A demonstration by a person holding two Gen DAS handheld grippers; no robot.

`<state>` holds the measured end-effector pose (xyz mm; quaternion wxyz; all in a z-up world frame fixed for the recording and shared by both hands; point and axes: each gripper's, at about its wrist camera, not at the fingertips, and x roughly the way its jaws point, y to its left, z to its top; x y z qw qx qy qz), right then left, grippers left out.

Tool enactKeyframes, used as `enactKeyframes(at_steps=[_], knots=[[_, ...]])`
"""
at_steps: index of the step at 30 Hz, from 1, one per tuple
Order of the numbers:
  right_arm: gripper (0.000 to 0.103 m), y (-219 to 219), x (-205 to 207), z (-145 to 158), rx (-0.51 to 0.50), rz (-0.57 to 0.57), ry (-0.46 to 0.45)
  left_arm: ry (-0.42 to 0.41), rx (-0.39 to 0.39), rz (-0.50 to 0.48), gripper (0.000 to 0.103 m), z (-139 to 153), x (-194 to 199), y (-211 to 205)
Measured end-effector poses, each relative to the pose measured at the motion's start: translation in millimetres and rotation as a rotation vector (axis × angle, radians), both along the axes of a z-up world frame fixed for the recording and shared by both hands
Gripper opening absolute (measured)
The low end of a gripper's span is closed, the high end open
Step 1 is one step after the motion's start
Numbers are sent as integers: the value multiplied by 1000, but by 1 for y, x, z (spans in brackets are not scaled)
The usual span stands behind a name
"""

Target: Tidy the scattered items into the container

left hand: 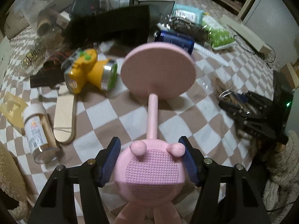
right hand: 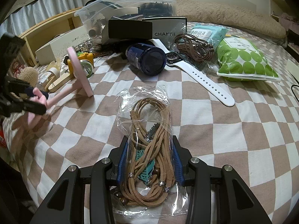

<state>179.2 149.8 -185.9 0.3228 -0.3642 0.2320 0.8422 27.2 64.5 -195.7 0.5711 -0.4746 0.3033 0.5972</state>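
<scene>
My left gripper [left hand: 149, 140] is shut on a pink stand [left hand: 151, 175]. Its blue pads press both sides of the knobbed, textured body, and the thin stem leads out to a round disc [left hand: 158, 71]. The right wrist view shows this gripper [right hand: 37, 100] at the far left holding the pink stand [right hand: 80, 71] tilted over the bed. My right gripper [right hand: 150, 139] is shut on a clear bag of brown leather cords [right hand: 149, 130] that lies on the checkered bedspread. A clear plastic container [right hand: 130, 0] stands at the back, tilted, with several items inside.
Scattered on the bedspread [right hand: 224, 149] are a dark blue jar [right hand: 147, 58], a white-strapped watch [right hand: 201, 78], a second bag of cords [right hand: 194, 48], a green-dotted pouch [right hand: 246, 59], a yellow toy camera [left hand: 87, 71], a toothpick bottle [left hand: 39, 134] and a wooden stick [left hand: 64, 119]. Black boxes stand behind.
</scene>
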Motion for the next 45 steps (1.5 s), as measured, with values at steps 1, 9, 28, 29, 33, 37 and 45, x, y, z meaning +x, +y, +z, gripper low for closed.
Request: enactKeyframes(at_steps=[1,9,28,29,33,37,45], knots=[[42,0,0,0,1,0,-1,-2,8,-6,58,3,0,0],[42,0,0,0,2,-4,0,31,20,-69,49,2,20,13],[42,1,-1,-1,5,-31,-1,94,167,-81,48,47,11,6],[42,2,-2,-1,5,-31,-2,101,165,-91,48,45,12,6],[42,3,-2,-1,7,-33,-2,121,114,-161,48,23,19,6],[42,1,-2,-1,8,-36,-2,136,38,-215,49,-5,23,4],[42,1,-3,-2,11,-41,0,91,-3,-182,55,-10,19,2]])
